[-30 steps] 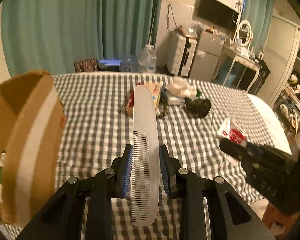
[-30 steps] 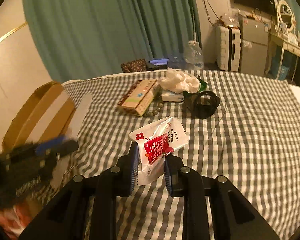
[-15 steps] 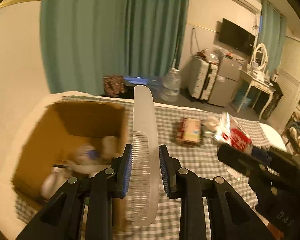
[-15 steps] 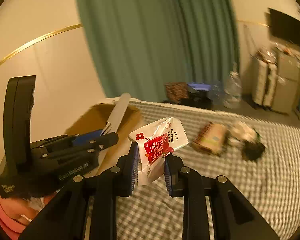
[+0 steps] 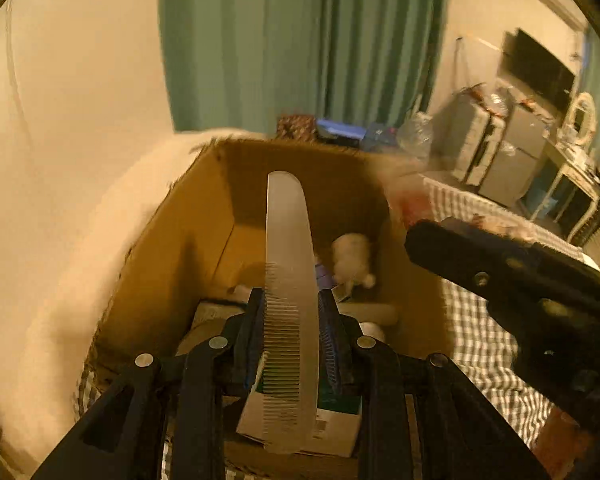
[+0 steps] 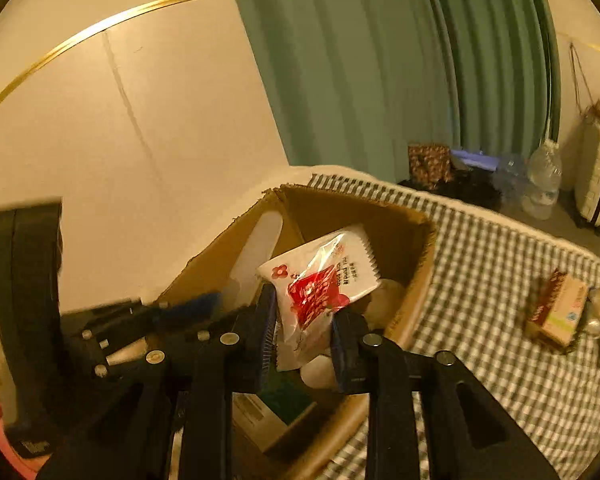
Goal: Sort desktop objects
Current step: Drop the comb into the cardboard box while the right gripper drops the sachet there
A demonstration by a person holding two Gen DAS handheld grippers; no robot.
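Above the open brown cardboard box (image 5: 204, 216) at the edge of our grey-and-white checked tablecloth (image 6: 496, 264), we hold both tools over the opening. Our left gripper (image 5: 291, 322) clamps a long translucent white plastic comb (image 5: 289, 264) between its blue-padded fingers, the comb's rounded end reaching out over the box's far wall. Our right gripper (image 6: 305, 330) sits just beside it, over the box's right side, with a white snack packet printed with a red panel and a red flower (image 6: 320, 276) between its fingers; its jaws have just been opening a little, though the pads still appear to pinch the packet's lower edge. Inside the box, below the comb, lie a green-and-white carton (image 5: 332, 420) and a small pale fluffy toy (image 5: 354, 256). Well away from the box, farther along the cloth, rests a flat tan-and-red cardboard packet (image 6: 558, 308). Beyond the box hangs a teal pleated curtain (image 5: 300, 40).
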